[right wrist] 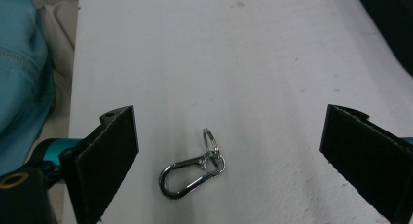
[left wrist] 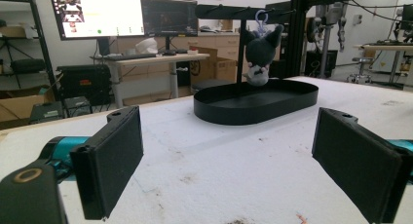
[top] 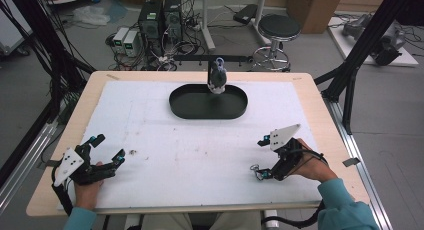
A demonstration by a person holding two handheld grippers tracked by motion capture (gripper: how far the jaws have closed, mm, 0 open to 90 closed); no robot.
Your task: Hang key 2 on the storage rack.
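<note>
- The clip (right wrist: 191, 173), a small silver carabiner with a split ring at one end, lies flat on the white mat (top: 200, 150) near the front right of the table.
- In the right gripper view it sits between the two black jaws and a little nearer the left one, just ahead of them and touching neither.
- Its long axis runs slantwise across the gap, from the rounded loop at lower left up to the ring at upper right; the ring stands off at an angle from the clip body.
- The right gripper (top: 261, 157) is by far the nearer: in the high view the clip (top: 256, 171) shows as a small glint right beside that gripper's lower jaw.
- Its jaws stand wide apart and hold nothing. I judge the coming move to be a short drop and a close across the clip's narrow side.
- The left gripper (top: 106, 149) rests at the front left, well apart from the clip, jaws also wide and empty; it looks toward the black tray (left wrist: 253, 103).
- A plush toy (left wrist: 259, 53) hangs by its own clip from a stand's bar above the tray's far side.
</note>
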